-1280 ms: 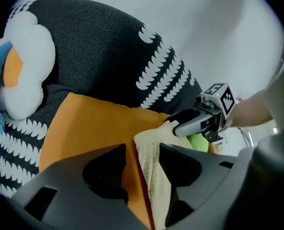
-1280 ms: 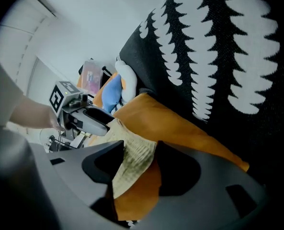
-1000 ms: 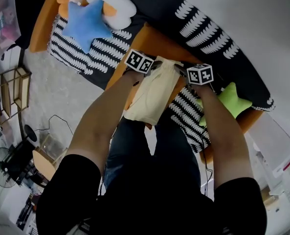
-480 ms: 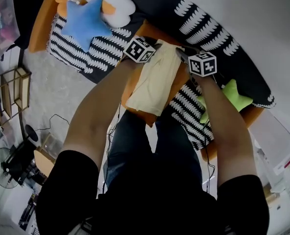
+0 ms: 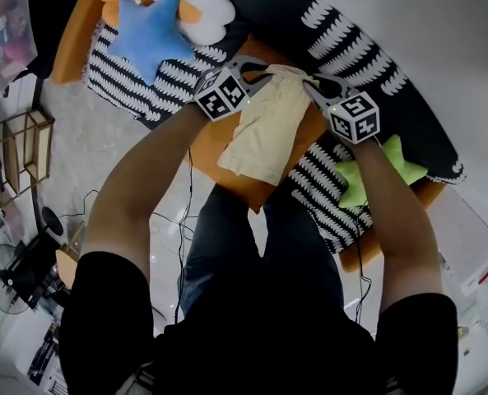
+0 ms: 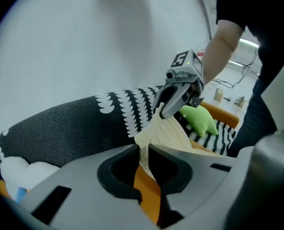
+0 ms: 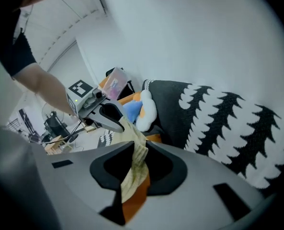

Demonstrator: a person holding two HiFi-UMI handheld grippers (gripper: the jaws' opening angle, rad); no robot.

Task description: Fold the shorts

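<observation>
Left gripper [image 6: 144, 153]: jaws narrow, pinched on a cream fold of the shorts [image 5: 268, 130]; they have just been closing, cloth between them. Orange shows below the pinch.

Right gripper [image 7: 134, 159]: same state, jaws drawn narrow on the opposite corner of the shorts' top edge, also just closed in, cloth bunched in the gap.

Head view: both grippers held up side by side and apart, the top edge of the shorts stretched between them. The rest of the garment hangs down toward the person, its lower hem over the orange sofa seat [image 5: 213, 138].

Beside the seat, under the right arm: black-and-white striped throw [image 5: 326, 192], green star cushion [image 5: 383, 171] on it.

Farther off, left: blue star cushion [image 5: 149, 31], touching a white cloud cushion [image 5: 190, 2].

Behind all: dark back cushion [image 5: 350, 44] with white leaf print, against the wall.
</observation>
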